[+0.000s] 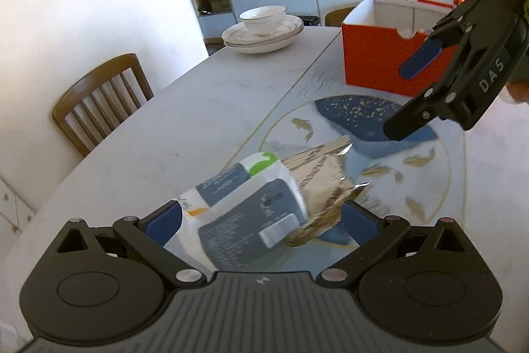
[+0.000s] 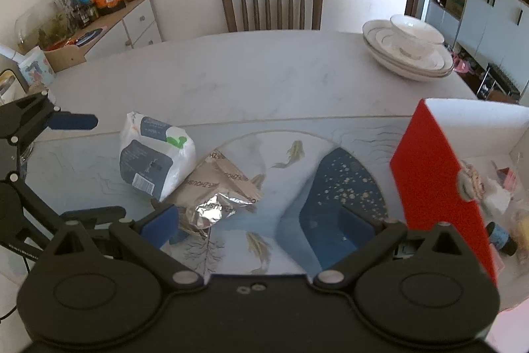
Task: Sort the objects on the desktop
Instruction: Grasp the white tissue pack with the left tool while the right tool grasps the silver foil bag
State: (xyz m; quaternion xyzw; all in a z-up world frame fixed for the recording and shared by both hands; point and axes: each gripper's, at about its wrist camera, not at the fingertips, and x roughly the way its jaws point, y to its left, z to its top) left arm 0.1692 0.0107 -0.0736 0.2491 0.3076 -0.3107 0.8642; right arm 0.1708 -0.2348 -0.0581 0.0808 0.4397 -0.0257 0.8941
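Note:
A white and grey-blue packet [image 1: 244, 207] [image 2: 155, 159] lies on the table mat, between the wide-open fingers of my left gripper [image 1: 261, 224], which is close around it without gripping. A crumpled silver and tan foil wrapper [image 1: 325, 187] [image 2: 216, 187] lies against the packet's right side. My right gripper [image 2: 261, 225] is open and empty, low over the mat just right of the wrapper. It also shows in the left wrist view [image 1: 410, 98]. The left gripper shows at the left edge of the right wrist view [image 2: 82, 167]. An orange box [image 1: 380, 55] [image 2: 436, 181] holds several small items.
A stack of white plates with a bowl on top [image 1: 263, 28] [image 2: 408, 50] stands at the table's far side. A wooden chair [image 1: 99, 101] [image 2: 271, 2] is tucked at the table edge. A sideboard with jars and a snack bag [image 2: 99, 9] stands by the wall.

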